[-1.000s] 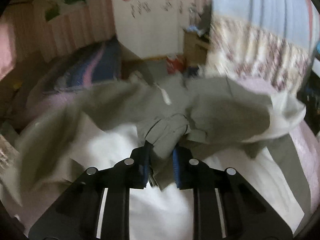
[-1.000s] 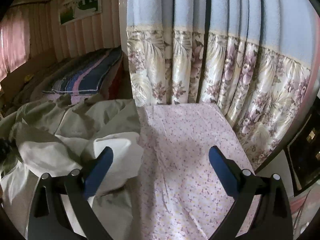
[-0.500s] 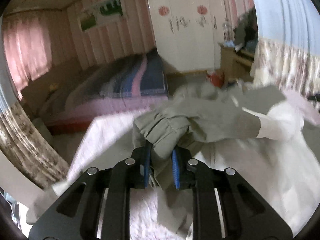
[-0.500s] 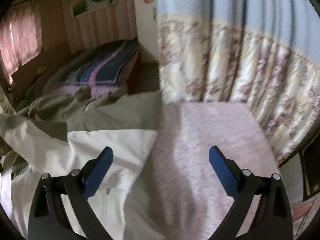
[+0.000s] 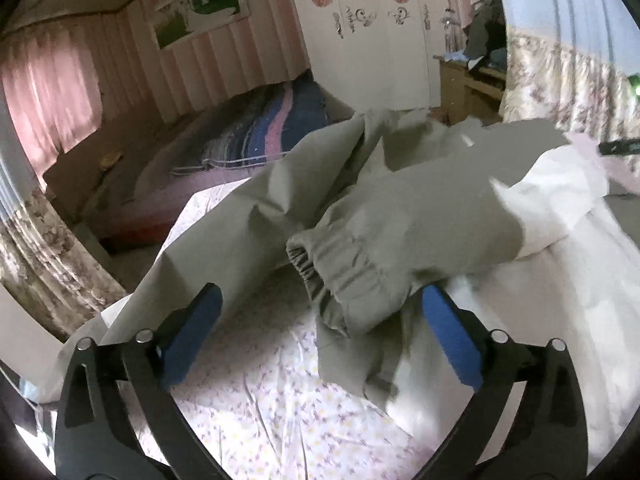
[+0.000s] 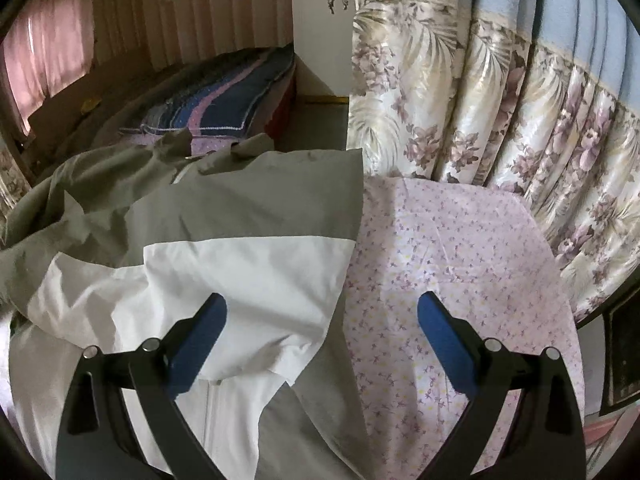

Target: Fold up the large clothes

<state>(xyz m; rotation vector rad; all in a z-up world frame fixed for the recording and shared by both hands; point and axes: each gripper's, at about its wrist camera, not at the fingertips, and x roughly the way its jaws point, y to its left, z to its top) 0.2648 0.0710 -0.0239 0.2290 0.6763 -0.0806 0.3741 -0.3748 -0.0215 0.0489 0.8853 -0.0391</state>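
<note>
The jacket lies spread and rumpled on the bed, olive-grey over most of its cloth with broad white panels. Its sleeve, olive with a gathered elastic cuff, droops down between the 2 blue pads of the left gripper. That gripper's jaws are opening and already stand wide; the left pad is clear of the cloth, while the cuff hangs close against the right pad without being pinched. Seen from the right side, the jacket covers the left half of the bed, its straight edge running down the middle and a white panel folded over the grey. The right gripper hovers above that edge with its jaws spread wide and nothing between them; its left pad sits over the white cloth and its right pad over the bare sheet, which is pale pink with small flowers.

Past the far end of the bed hangs a flowered curtain with a blue upper band. Across a gap of floor stands a second bed with a striped blue and pink blanket. Behind it is a pink panelled wall with a framed picture, and a white wardrobe with red flower stickers.
</note>
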